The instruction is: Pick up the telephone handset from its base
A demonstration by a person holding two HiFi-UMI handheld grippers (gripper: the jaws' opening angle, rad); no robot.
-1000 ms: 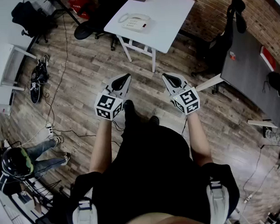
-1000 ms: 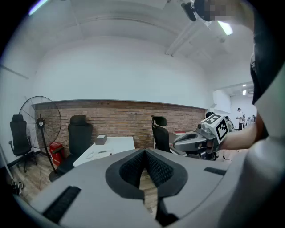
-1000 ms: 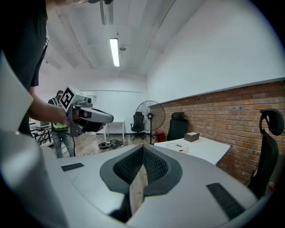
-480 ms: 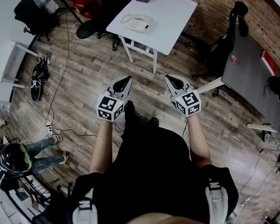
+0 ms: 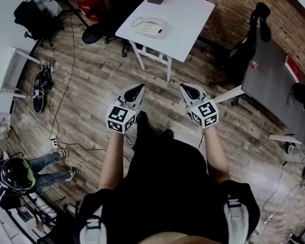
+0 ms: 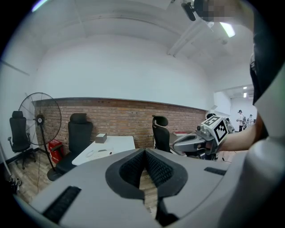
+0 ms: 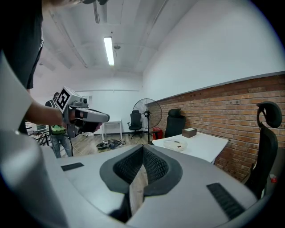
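Left gripper (image 5: 136, 89) and right gripper (image 5: 185, 88), both closed and empty, are pointing toward the upper centre, where the telephone (image 5: 148, 27) is lying on the white table (image 5: 188, 17), well apart from both and seemingly nearer the left.

Bright, even indoor light from a ceiling strip light (image 7: 108, 51); shadows are soft. Fisheye bending and dark vignetted corners mark every view.

The left gripper (image 6: 144, 151), jaws together and empty, faces a white counter (image 6: 121, 143); the telephone (image 6: 95, 153) lies toward its left edge.
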